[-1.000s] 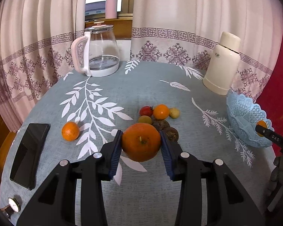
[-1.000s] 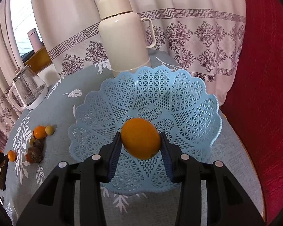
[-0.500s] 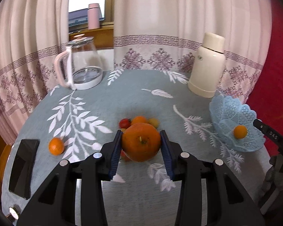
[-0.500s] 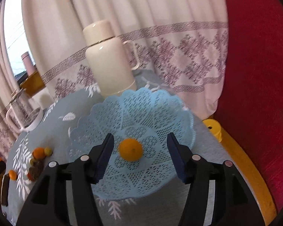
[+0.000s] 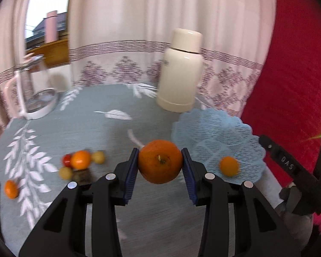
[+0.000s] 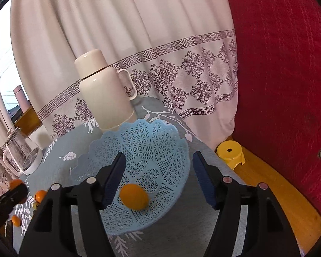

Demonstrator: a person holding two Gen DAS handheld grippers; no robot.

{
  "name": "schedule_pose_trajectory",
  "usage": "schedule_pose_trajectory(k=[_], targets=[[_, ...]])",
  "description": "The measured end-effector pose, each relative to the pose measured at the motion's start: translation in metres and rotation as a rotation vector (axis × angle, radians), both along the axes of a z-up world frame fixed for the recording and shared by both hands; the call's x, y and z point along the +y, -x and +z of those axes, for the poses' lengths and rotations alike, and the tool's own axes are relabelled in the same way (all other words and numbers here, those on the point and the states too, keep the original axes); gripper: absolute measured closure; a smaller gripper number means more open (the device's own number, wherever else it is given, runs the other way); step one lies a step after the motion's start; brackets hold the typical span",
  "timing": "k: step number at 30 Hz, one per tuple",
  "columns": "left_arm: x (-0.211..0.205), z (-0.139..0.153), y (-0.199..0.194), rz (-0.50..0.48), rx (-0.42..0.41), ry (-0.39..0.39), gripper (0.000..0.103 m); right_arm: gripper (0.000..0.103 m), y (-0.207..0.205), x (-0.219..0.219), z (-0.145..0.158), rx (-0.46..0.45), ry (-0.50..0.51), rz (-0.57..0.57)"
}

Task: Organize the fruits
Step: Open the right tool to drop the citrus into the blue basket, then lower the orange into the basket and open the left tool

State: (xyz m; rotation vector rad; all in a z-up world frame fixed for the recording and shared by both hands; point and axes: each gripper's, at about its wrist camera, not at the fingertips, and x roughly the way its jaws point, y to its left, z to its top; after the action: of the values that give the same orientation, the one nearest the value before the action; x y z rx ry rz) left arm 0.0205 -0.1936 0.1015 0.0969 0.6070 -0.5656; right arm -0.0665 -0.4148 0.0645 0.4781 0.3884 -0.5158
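Between left claw (image 5: 160,166) pads, large orange (image 5: 160,161) (pinched), right claw (image 6: 158,178) opening over basket (image 6: 152,141)

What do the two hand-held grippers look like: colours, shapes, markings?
Both are alike. The left hand-held gripper and right hand-held gripper have matte black angular plastic frames, round silver bolt heads at the joints and ribbed dark blue pads. White letters mark the right one's side.

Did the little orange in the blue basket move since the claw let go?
Cannot tell. The small orange lies in the blue basket; only the camera clearly shifted.
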Motion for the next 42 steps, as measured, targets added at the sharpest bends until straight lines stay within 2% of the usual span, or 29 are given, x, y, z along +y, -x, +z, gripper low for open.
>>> schedule_pose_trajectory(k=[8, 15, 17, 18, 19, 29, 31, 37, 39, 40, 42], targets=[[-0.055, -0.017, -0.004, -0.097, 0.025, -0.024, 0.062, 0.036, 0.001, -0.002, -0.004, -0.004, -0.020, -0.008], [-0.075, -0.032, -0.013, -0.117, 0.043, -0.052, 0.062, 0.035, 0.003, -0.004, -0.007, -0.007, -0.036, -0.007], [-0.074, -0.035, -0.017, -0.110, 0.057, -0.048, 0.049, 0.035, 0.003, -0.003, -0.007, -0.008, -0.035, -0.005], [-0.072, -0.034, -0.018, -0.098, 0.053, -0.041, 0.036, 0.035, 0.002, -0.003, -0.007, -0.009, -0.035, -0.005], [-0.069, -0.033, -0.018, -0.086, 0.048, -0.030, 0.032, 0.035, 0.003, -0.003, -0.008, -0.010, -0.037, -0.005], [-0.043, -0.018, -0.025, -0.019, 0.038, 0.020, 0.031, 0.035, 0.005, -0.002, -0.006, -0.030, -0.032, -0.012], [-0.038, -0.014, -0.024, -0.003, 0.028, 0.028, 0.022, 0.033, 0.006, -0.001, -0.005, -0.036, -0.027, -0.015], [-0.023, 0.001, -0.019, 0.042, -0.023, 0.035, 0.013, 0.030, 0.011, 0.007, 0.002, -0.066, 0.028, -0.024], [-0.019, 0.003, -0.018, 0.054, -0.034, 0.034, 0.010, 0.025, 0.012, 0.014, 0.005, -0.076, 0.064, -0.018], [-0.016, 0.005, -0.017, 0.062, -0.040, 0.035, 0.008, 0.019, 0.012, 0.017, 0.007, -0.082, 0.080, -0.013], [-0.010, 0.008, -0.016, 0.080, -0.050, 0.034, 0.007, 0.018, 0.012, 0.023, 0.009, -0.090, 0.108, 0.000]])
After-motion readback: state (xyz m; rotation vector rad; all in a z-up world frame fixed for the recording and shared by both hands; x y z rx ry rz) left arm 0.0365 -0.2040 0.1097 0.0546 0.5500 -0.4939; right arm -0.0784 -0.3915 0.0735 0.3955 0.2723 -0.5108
